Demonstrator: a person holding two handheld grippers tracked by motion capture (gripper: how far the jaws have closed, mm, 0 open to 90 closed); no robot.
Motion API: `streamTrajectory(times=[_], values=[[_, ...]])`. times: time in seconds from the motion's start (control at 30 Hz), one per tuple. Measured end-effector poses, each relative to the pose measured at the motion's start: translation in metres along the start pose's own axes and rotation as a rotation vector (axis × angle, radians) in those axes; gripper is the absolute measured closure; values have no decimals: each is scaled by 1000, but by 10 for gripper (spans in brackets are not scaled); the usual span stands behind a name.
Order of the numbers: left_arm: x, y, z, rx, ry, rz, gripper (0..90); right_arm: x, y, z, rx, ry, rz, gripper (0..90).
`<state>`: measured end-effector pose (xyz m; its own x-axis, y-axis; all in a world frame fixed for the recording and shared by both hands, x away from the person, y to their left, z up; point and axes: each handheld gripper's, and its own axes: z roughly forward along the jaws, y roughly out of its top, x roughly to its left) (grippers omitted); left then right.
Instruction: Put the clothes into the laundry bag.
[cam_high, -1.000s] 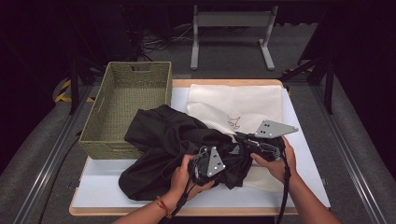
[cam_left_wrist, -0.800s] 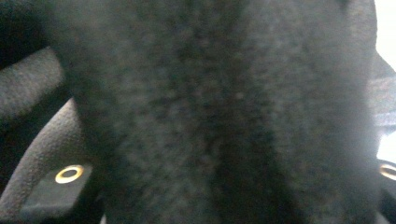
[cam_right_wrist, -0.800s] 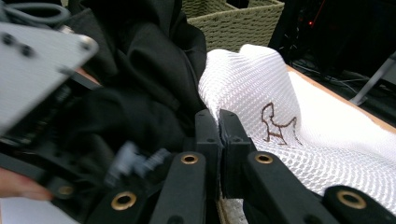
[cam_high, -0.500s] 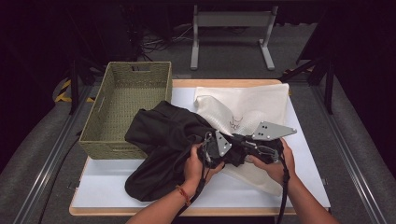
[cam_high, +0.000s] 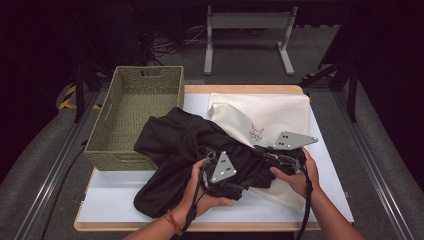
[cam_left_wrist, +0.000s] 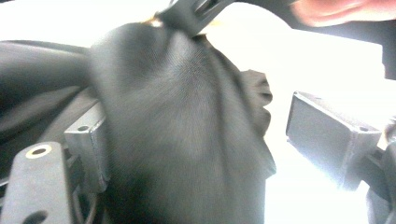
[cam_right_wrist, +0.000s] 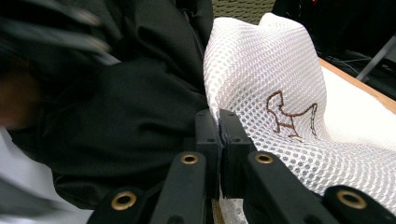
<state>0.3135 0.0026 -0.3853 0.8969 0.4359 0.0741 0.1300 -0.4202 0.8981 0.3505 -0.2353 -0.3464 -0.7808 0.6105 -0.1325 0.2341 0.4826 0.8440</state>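
A black garment (cam_high: 180, 145) lies crumpled mid-table, partly over a white mesh bag (cam_high: 265, 112) that bears a small stitched animal (cam_right_wrist: 287, 116). My right gripper (cam_right_wrist: 219, 119) is shut on the mesh bag's edge, just where the black cloth (cam_right_wrist: 121, 116) meets it; in the high view the right gripper (cam_high: 262, 150) points left. My left gripper (cam_left_wrist: 205, 144) has just been opening its jaws. A fold of black garment (cam_left_wrist: 187, 140) hangs between them and leans on one pad (cam_left_wrist: 86, 154), while the other pad (cam_left_wrist: 327, 135) stands apart. From above, the left gripper (cam_high: 240, 175) sits just left of the right one.
A woven green basket (cam_high: 107, 150) stands at the left of the white-topped table (cam_high: 300, 200), touching the garment. A grey metal stand (cam_high: 247, 30) is on the floor beyond the far edge. Both forearms come in from the bottom edge.
The left gripper pushed up toward the right gripper, then drew back toward the near edge and opened its jaws. The black cloth bunched closer to the bag. The right gripper stayed put.
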Motion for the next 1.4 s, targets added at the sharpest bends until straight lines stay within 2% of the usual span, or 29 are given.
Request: streamTrajectory(times=[0.03,0.1,0.2,0.3,0.37,0.47,0.5,0.57,0.63,0.7,0.77,0.8,0.87,0.93,1.0,1.07,1.1,1.17,1.2,1.27,1.33,1.4], values=[[-3,-1,-11,-2,-18,8,157,0,0,0,0,-1,0,883],[-8,-7,-39,-6,-11,46,155,0,0,0,-2,-3,1,883],[-7,-20,-78,-21,-7,48,159,1,0,-1,2,-8,-8,882],[-1,-34,-108,0,75,48,171,1,0,0,1,-6,-7,882],[6,-43,-118,22,107,28,169,2,0,1,3,-6,-8,882],[20,-65,-126,96,175,-9,159,4,1,1,6,-13,-15,882],[24,-72,-126,122,195,-22,160,4,0,0,7,-15,-18,882],[31,-83,-124,166,245,-24,150,5,0,0,8,-17,-22,882],[41,-93,-121,173,253,-80,160,5,0,1,7,-16,-22,882],[47,-96,-119,192,301,-85,184,6,0,1,11,-18,-28,881],[51,-97,-115,181,279,-107,234,7,0,1,11,-19,-35,881],[52,-97,-112,193,304,-90,276,7,0,1,10,-17,-34,881],[56,-97,-106,194,284,-105,483,7,0,1,9,-17,-34,882],[62,-97,-99,200,293,-104,696,8,0,1,10,-16,-36,881],[69,-97,-94,175,246,-132,882,8,0,1,10,-17,-39,881],[69,-93,-86,166,197,-113,894,8,0,1,10,-15,-39,881],[67,-91,-82,168,189,-97,895,8,0,1,9,-14,-37,881],[59,-84,-69,169,136,-61,895,7,0,2,7,-11,-36,881],[55,-82,-64,166,129,-48,895,7,0,2,7,-11,-35,881],[47,-78,-50,138,68,-25,895,7,0,2,7,-12,-36,881],[40,-73,-39,134,67,8,895,7,0,2,7,-11,-38,881],[34,-68,-27,104,28,27,895,7,-1,2,9,-10,-35,881]])
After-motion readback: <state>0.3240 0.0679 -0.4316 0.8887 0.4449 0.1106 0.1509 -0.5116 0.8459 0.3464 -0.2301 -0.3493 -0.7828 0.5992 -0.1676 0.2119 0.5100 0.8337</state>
